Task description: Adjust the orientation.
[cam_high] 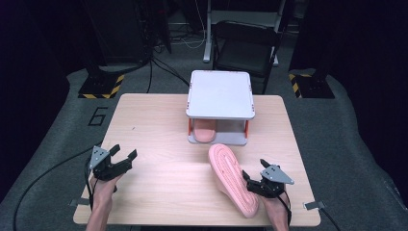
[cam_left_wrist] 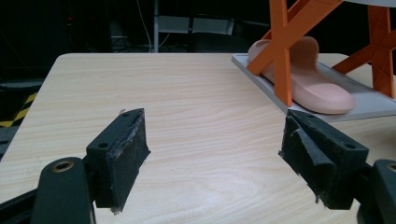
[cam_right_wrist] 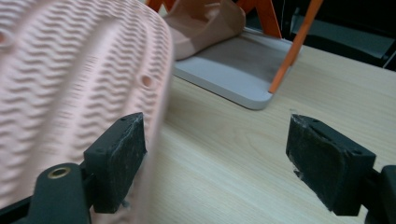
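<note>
Sitting inside rack (cam_high: pixel 220 94): one pink slipper (cam_high: pixel 204 133); another (cam_high: pixel 232 178) outside.

Grippers: left gripper (cam_high: pixel 121 156) and right gripper (cam_high: pixel 252 179) black, grey three-cornered top plates.
Pads (cam_left_wrist: pixel 122 161): worn black foam.
Cables: black.
Forearms: bare.

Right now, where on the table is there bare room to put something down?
Bare wood lies between the left gripper and the loose slipper, and left of the white rack. It is crowded at the right front, where the right gripper sits against that slipper.
</note>
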`<action>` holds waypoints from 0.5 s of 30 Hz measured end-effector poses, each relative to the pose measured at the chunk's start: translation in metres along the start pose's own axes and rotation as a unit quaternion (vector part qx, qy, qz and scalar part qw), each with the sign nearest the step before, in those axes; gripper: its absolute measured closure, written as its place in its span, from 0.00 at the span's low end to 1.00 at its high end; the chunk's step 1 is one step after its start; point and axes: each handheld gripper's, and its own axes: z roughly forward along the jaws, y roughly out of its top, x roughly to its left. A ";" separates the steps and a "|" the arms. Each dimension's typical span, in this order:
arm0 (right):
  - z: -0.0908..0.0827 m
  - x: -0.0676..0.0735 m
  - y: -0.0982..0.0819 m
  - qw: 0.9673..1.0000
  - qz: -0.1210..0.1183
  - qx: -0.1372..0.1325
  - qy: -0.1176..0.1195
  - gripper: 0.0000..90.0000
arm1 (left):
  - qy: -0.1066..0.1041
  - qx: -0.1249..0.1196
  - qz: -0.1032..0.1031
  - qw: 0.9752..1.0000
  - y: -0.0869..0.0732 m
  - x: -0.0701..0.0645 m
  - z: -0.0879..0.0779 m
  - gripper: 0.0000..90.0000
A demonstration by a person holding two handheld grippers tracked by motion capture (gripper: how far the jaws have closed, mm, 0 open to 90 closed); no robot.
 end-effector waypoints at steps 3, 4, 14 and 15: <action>0.005 -0.008 -0.001 1.000 0.007 0.003 0.000 0.22 | 0.004 -0.002 -0.003 1.000 0.000 0.002 -0.001 0.25; 0.006 -0.008 0.000 1.000 0.009 0.001 0.004 0.22 | 0.005 -0.001 -0.002 1.000 0.000 0.003 -0.002 0.25; -0.021 0.042 0.028 0.995 -0.034 -0.065 0.072 0.23 | 0.009 -0.005 -0.006 1.000 -0.001 0.004 -0.005 0.25; -0.021 0.042 0.028 0.995 -0.034 -0.065 0.072 0.23 | 0.009 -0.005 -0.006 1.000 -0.001 0.004 -0.005 0.25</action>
